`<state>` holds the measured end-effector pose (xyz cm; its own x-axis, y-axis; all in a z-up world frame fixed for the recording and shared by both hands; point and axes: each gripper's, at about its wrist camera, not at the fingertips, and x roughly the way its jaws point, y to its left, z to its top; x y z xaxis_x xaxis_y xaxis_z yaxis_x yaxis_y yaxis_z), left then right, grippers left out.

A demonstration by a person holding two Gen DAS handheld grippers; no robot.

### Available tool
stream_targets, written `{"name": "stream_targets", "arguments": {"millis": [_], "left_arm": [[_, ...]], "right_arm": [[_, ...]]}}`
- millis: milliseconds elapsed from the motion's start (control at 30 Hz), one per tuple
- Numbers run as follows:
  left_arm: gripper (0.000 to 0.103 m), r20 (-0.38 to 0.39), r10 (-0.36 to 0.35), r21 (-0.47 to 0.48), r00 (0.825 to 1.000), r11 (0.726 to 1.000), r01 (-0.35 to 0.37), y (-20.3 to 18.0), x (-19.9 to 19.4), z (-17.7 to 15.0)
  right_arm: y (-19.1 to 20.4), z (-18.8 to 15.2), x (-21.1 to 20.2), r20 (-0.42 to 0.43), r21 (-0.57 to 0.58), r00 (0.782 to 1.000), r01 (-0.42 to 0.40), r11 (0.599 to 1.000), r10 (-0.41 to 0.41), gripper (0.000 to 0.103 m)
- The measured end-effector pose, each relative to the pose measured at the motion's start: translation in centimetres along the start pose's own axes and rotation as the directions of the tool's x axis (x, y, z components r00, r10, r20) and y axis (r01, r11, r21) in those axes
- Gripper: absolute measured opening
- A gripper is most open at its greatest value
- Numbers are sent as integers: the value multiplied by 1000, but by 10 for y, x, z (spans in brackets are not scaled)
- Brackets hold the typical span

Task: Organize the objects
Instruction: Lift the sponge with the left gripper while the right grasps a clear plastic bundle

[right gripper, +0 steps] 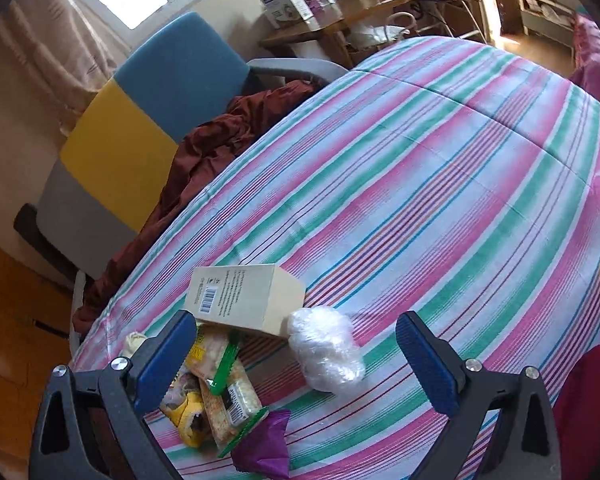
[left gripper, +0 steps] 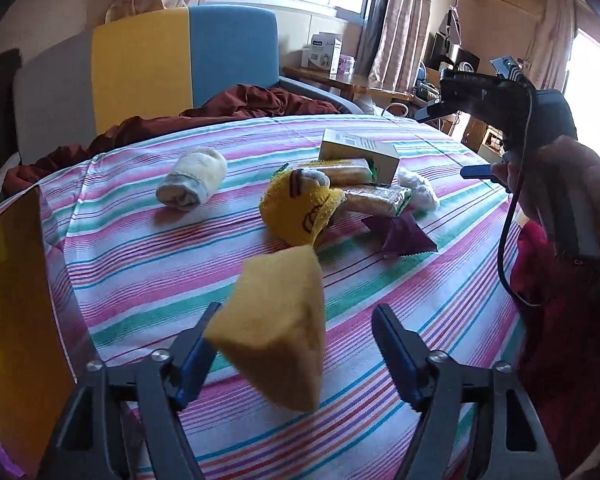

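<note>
My left gripper [left gripper: 298, 316] hangs low over the striped cloth [left gripper: 140, 272] with its jaws open. A yellow sponge-like block [left gripper: 276, 328] sits between them, against the left pad and clear of the right one. Beyond it lie a yellow plush with a face [left gripper: 300, 208], two snack packs [left gripper: 380, 198], a cream box [left gripper: 360, 152], a white plastic wad [left gripper: 418, 190], a purple wrapper [left gripper: 404, 236] and a rolled white towel [left gripper: 192, 180]. My right gripper [right gripper: 296, 336] stands open above the plastic wad [right gripper: 326, 354] and the cream box [right gripper: 244, 296], holding nothing.
A yellow container wall [left gripper: 16, 300] rises at the left edge of the cloth. Behind stands a yellow-and-blue chair [left gripper: 180, 60] with maroon fabric [left gripper: 240, 104] on it. A wooden desk with boxes [left gripper: 324, 56] is at the back. Red fabric [left gripper: 552, 320] lies at the right.
</note>
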<state>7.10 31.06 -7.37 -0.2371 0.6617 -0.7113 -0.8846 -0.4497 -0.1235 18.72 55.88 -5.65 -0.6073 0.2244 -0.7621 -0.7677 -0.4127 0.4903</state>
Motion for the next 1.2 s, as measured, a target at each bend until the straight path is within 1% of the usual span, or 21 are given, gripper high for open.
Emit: {"name": "stream_targets", "arguments": {"millis": [33,67,100,167,200,267,300,333,367,433,567,667,700,733,767,867,933,1000,1067,1200], "left_arm": [[44,-14,3,11,1000,1000,-2,-1,7,0],[38,-28,11,15,1000,1000,-10,-2,13,-2],[34,-38,9,5,999,1000,-9,0,19,-2],[33,-41,-1,-10,999,1000,0,3,26,-6],[32,-35,-4,-11,999,1000,3,4,28,-6],[32,-23,-10,-13,1000,1000,9,5,29,-9],[32,-17,-12,-14,1000,1000,12,5,30,-10],[32,-14,-16,-14,1000,1000,15,5,30,-11],[32,-13,-21,-22,1000,1000,21,7,30,-11],[33,-9,-39,-43,999,998,39,10,30,-11],[34,-1,-56,-61,998,997,55,12,31,-12],[34,3,-66,-71,998,995,66,13,30,-12],[34,4,-69,-73,998,995,69,14,29,-13],[34,5,-72,-76,997,995,72,14,29,-13],[34,6,-73,-77,997,994,73,15,30,-13],[31,8,-78,-81,997,994,78,16,28,-14],[30,3,-67,-76,998,995,67,15,27,-13],[30,-10,-48,-63,999,997,47,12,24,-12],[30,-21,-57,-86,998,995,55,12,18,-12],[30,-11,-52,-94,999,994,51,11,-2,-11]], "right_arm": [[-5,1,1,-2,26,1000,4,1000,-4,103],[-9,2,2,-9,44,1000,3,999,-3,103],[-10,2,4,-18,53,1000,5,999,-4,103],[-9,1,7,-31,40,999,27,999,-25,101],[-5,0,10,-37,12,998,57,998,-57,97],[2,-2,19,-60,-49,988,140,989,-143,90],[4,-3,24,-78,-71,983,161,984,-167,85],[5,-4,29,-96,-83,981,163,983,-170,82],[7,-5,33,-112,-98,979,162,982,-173,81],[12,-8,40,-131,-141,970,187,972,-206,79],[18,-13,51,-156,-203,954,223,954,-256,78],[20,-16,59,-168,-239,940,253,938,-296,71],[20,-17,61,-167,-251,935,266,931,-313,57],[20,-18,64,-169,-261,927,286,922,-335,35],[20,-19,65,-159,-272,916,318,908,-368,33],[21,-20,65,-150,-289,911,332,898,-385,33],[22,-22,66,-143,-304,907,341,890,-397,33],[22,-22,67,-138,-309,905,346,886,-402,33],[21,-21,66,-138,-308,906,345,887,-401,33],[20,-22,66,-133,-324,903,351,879,-409,33]]}}
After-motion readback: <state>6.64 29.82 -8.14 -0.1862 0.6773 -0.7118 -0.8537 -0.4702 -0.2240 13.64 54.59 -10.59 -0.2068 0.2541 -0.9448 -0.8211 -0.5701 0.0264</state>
